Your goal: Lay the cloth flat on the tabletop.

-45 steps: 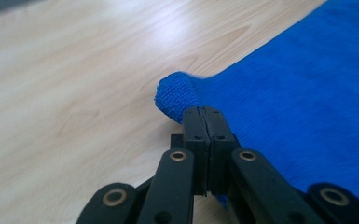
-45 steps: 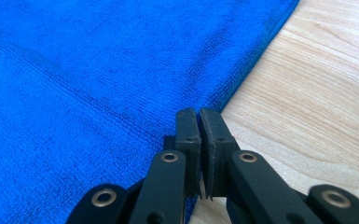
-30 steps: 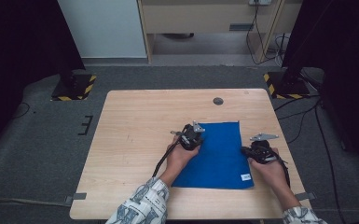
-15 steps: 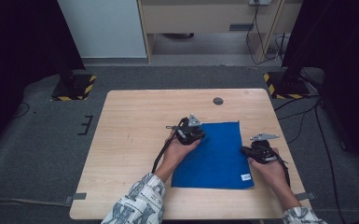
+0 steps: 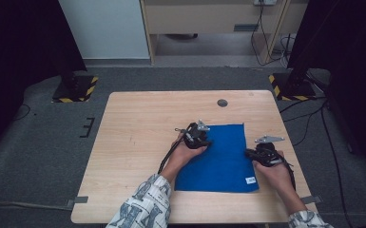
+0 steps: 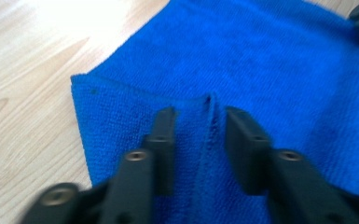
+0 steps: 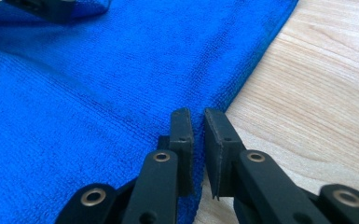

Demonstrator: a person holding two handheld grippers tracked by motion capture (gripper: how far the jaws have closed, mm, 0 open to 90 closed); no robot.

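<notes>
A blue cloth (image 5: 223, 156) lies flat on the wooden table (image 5: 138, 142), with a small white label (image 5: 250, 180) at its near right corner. My left gripper (image 5: 203, 140) rests on the cloth's far left corner. In the left gripper view its jaws (image 6: 198, 116) have just been opening and stand apart on either side of a thin raised fold of cloth (image 6: 270, 56), without pressing it. My right gripper (image 5: 251, 153) sits at the cloth's right edge. In the right gripper view its jaws (image 7: 196, 116) are almost together, with the hem of the cloth (image 7: 98, 93) pinched between them.
A dark round hole (image 5: 222, 102) sits in the tabletop beyond the cloth. Bare wood spreads out left of the cloth. Two floor stands with yellow-black stripes (image 5: 73, 90) (image 5: 290, 88) flank the table's far corners. A cabinet stands behind.
The left hand has shifted slightly over the cloth's far left corner. The right hand has kept still.
</notes>
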